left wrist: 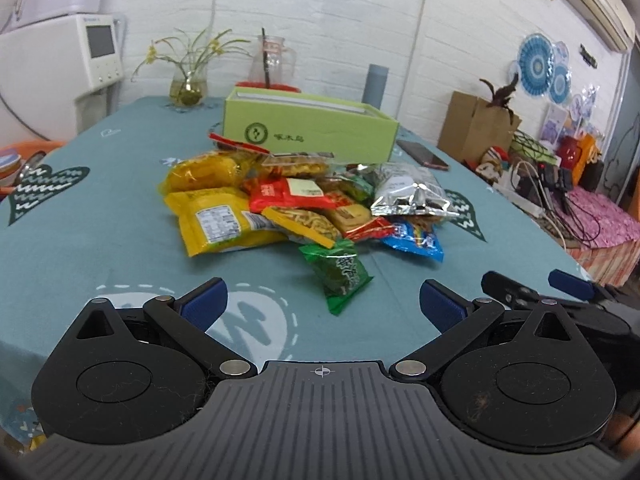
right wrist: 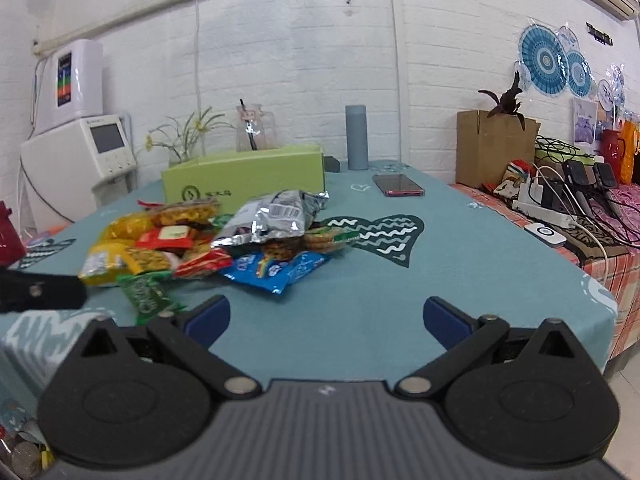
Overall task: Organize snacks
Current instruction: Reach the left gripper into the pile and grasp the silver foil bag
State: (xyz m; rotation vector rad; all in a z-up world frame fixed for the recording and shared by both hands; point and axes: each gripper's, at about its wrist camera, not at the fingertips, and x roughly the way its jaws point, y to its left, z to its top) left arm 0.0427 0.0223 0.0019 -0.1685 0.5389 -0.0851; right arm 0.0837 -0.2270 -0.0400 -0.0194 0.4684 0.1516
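A heap of snack packets lies mid-table on the teal cloth [left wrist: 100,248]: a yellow bag [left wrist: 218,220], a red packet [left wrist: 288,196], a silver foil bag [left wrist: 408,196], a blue packet [left wrist: 416,240] and, nearest me, a green packet [left wrist: 340,272]. Behind the heap stands an open light-green box [left wrist: 308,128]. My left gripper [left wrist: 322,304] hovers open just short of the green packet, holding nothing. My right gripper [right wrist: 326,318] is open and empty over bare cloth, to the right of the blue packet [right wrist: 276,270] and silver bag [right wrist: 272,220]. The right gripper's fingers [left wrist: 568,284] show at the left view's right edge.
A phone [right wrist: 398,191] lies right of the box [right wrist: 244,186], a grey cylinder [right wrist: 357,136] stands behind it. A vase of flowers [left wrist: 188,88] and a glass jug [left wrist: 274,62] sit at the back. Cardboard box [right wrist: 492,148], chargers and cables crowd the right bench. The table edge falls off right.
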